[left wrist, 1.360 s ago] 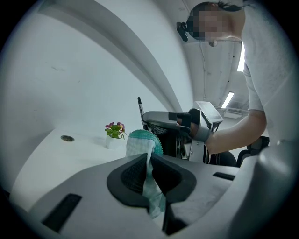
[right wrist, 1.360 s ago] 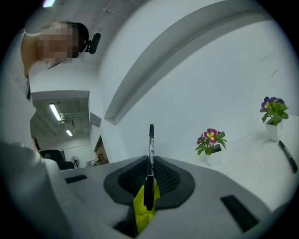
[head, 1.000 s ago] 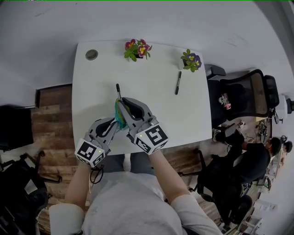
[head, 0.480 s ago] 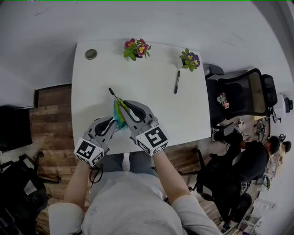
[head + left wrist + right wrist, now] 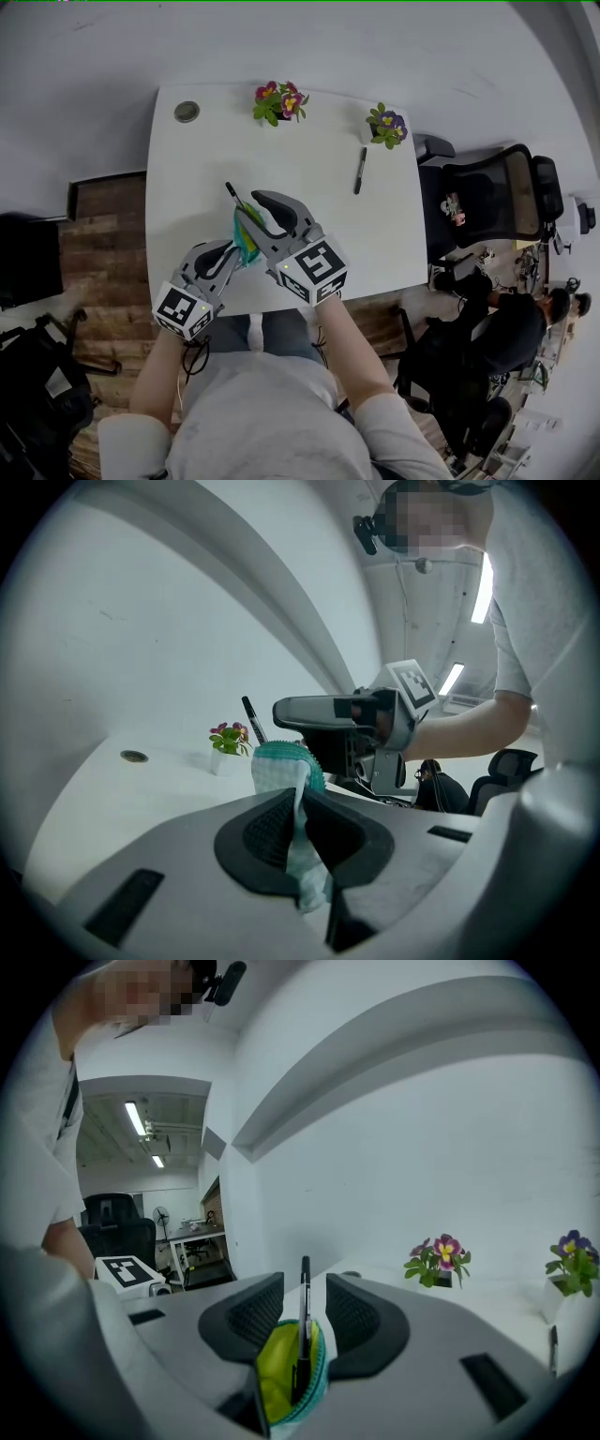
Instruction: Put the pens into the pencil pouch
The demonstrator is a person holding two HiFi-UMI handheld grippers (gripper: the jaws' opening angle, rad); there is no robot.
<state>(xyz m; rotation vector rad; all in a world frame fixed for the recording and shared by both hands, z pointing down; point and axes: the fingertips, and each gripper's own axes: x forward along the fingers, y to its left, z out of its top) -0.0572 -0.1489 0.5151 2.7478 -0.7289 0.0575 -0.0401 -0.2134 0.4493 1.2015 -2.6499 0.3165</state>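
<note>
Pens are only half dealt with. One slim black pen [image 5: 303,1330] stands in the mouth of the teal mesh pencil pouch [image 5: 246,236] with its yellow-green lining, most of its barrel poking out toward eleven o'clock. A second black pen [image 5: 359,170] lies on the white surface [image 5: 309,202], well apart at about two o'clock from the pouch and near a small pot of purple flowers [image 5: 388,123]. The left claw [image 5: 298,829] is pinched tight on a fold of the pouch's fabric, keeping it near the surface's six o'clock edge. The right claw [image 5: 305,1309] has just been opening; its pads now stand wide on either side of the pen without pressing it, so the pen leans there on its own. That looks shaky to me. With so little of the barrel inside, a pad brushing it as the right claw backs off could lever it out. The soft mouth, held by one fold only, could also sag and let it slide onto the surface.
</note>
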